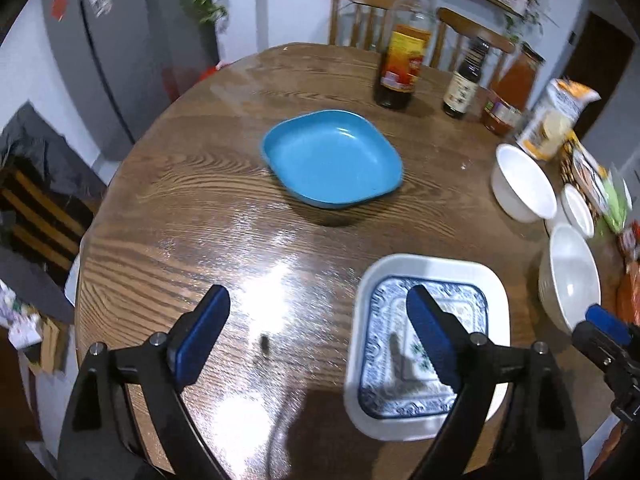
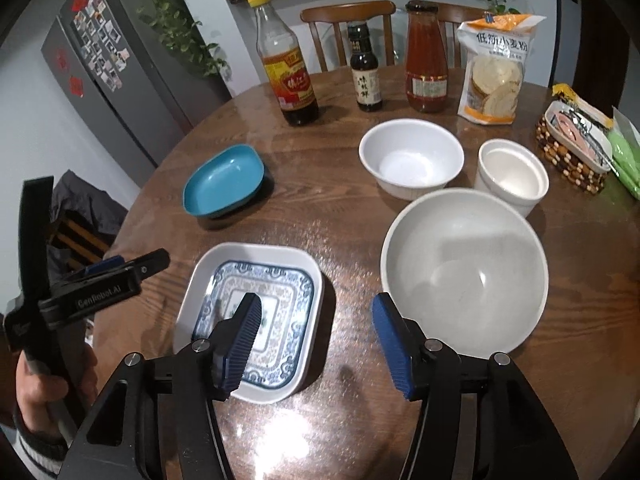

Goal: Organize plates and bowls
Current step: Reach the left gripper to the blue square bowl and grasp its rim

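A blue square plate (image 1: pixel 334 158) (image 2: pixel 224 181) sits mid-table. A white square plate with a blue pattern (image 1: pixel 426 344) (image 2: pixel 256 318) lies near the front edge. Three white bowls stand to the right: a large one (image 2: pixel 464 272) (image 1: pixel 570 276), a medium one (image 2: pixel 411 157) (image 1: pixel 522 182) and a small cup-like one (image 2: pixel 512 176) (image 1: pixel 578 210). My left gripper (image 1: pixel 318 312) is open and empty above the table, its right finger over the patterned plate. My right gripper (image 2: pixel 316 316) is open and empty between the patterned plate and the large bowl.
Three sauce bottles (image 2: pixel 290 68) (image 2: pixel 364 72) (image 2: pixel 426 60) and a flour bag (image 2: pixel 494 70) stand along the far edge of the round wooden table (image 2: pixel 320 200). A beaded basket (image 2: pixel 576 148) sits at far right. Chairs and a fridge (image 2: pixel 108 64) lie beyond.
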Tool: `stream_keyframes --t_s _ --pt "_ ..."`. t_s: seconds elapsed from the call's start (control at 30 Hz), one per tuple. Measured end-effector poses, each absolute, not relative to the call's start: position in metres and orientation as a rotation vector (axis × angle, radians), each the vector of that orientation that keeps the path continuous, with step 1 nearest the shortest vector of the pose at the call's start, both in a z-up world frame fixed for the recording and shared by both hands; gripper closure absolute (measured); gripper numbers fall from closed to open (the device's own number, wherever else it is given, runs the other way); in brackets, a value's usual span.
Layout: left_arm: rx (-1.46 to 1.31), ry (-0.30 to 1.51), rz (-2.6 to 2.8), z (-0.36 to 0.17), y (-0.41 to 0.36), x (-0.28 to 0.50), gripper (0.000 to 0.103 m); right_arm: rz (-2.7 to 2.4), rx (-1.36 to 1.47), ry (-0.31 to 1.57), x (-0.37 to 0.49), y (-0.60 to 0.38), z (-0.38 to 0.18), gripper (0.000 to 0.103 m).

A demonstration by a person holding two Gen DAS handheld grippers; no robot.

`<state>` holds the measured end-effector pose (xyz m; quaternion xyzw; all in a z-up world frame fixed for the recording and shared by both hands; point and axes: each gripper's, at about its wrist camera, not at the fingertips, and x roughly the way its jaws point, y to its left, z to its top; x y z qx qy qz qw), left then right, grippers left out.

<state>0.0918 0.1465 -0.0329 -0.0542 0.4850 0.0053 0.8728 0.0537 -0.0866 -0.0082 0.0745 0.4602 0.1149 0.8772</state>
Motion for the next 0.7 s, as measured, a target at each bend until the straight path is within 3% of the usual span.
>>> stream_keyframes --t_s 0.6,0.7 --pt "-0.217 1.078 0.109 -0.062 0.187 0.191 0.015 0.2 0.171 0.968 0.086 -0.081 -0.006 0.044" --pt "-0.21 1.105 0.113 -0.072 0.187 0.209 0.024 0.196 0.164 0.973 0.093 -0.077 -0.006 0.044"
